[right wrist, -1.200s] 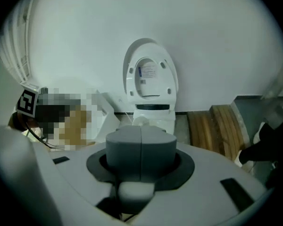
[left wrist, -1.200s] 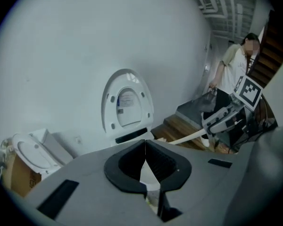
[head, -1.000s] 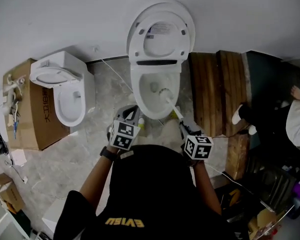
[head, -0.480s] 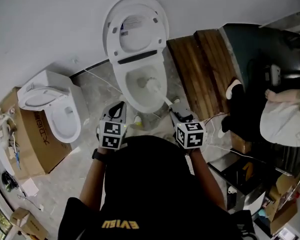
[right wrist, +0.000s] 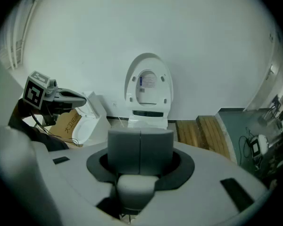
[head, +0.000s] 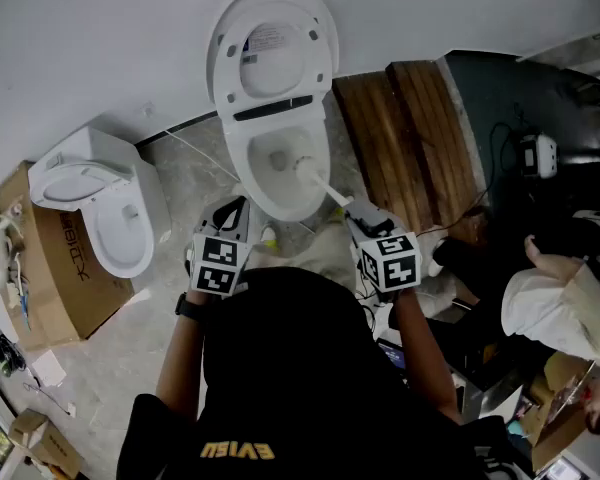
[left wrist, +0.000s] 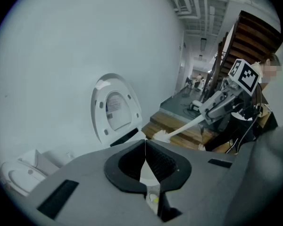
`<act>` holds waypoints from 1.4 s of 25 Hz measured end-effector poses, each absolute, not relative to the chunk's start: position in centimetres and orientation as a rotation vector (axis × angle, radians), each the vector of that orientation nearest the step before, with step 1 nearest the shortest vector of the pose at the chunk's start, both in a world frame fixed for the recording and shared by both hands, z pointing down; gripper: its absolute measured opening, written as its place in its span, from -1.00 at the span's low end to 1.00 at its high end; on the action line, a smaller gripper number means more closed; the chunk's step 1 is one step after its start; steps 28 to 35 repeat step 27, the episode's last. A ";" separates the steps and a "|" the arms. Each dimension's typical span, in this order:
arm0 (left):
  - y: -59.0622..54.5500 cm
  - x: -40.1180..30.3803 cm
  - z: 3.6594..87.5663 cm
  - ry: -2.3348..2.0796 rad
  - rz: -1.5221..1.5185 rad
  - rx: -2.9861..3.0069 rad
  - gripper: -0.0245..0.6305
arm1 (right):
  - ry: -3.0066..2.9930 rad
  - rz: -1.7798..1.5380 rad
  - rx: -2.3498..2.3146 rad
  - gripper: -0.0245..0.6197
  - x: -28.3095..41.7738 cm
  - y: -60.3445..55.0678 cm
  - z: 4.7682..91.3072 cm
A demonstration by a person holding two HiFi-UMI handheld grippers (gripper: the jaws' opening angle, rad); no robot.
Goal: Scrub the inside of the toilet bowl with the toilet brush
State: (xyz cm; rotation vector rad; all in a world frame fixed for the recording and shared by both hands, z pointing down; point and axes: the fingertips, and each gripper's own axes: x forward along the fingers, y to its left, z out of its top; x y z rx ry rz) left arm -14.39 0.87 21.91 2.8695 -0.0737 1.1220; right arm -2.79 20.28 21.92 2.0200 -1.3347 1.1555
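Observation:
The white toilet (head: 278,193) stands against the wall with its lid (head: 270,43) raised. A white toilet brush (head: 305,166) has its head down inside the bowl, and its handle slants back toward me. My right gripper (head: 350,212) is shut on that handle just outside the bowl's front rim. In the right gripper view the shut jaws (right wrist: 140,142) hide the bowl, and only the lid (right wrist: 148,84) shows. My left gripper (head: 237,208) hangs shut and empty left of the bowl's front. The left gripper view shows its jaws (left wrist: 145,149) touching and the brush (left wrist: 163,135) beyond them.
A second white toilet (head: 110,208) sits on the floor at left beside a cardboard box (head: 42,268). Wooden boards (head: 410,133) lie right of the bowl. A person (head: 560,313) crouches at far right among cables. A small yellow item (head: 268,236) lies by the toilet base.
The head view has swung, so the toilet sits further left and higher in frame. The brush stays in the bowl in my right gripper. The person at right has moved lower.

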 end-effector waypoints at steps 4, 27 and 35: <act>1.1 -15.0 21.6 -0.088 1.112 2.863 -0.86 | -1.360 1.118 1.951 -0.44 -2.5 20.3 21.3; -3.6 -21.0 27.7 -0.277 1.164 2.705 -0.86 | -1.405 1.186 2.096 -0.44 0.0 20.2 20.3; -3.6 -21.0 27.7 -0.277 1.164 2.705 -0.86 | -1.405 1.186 2.096 -0.44 0.0 20.2 20.3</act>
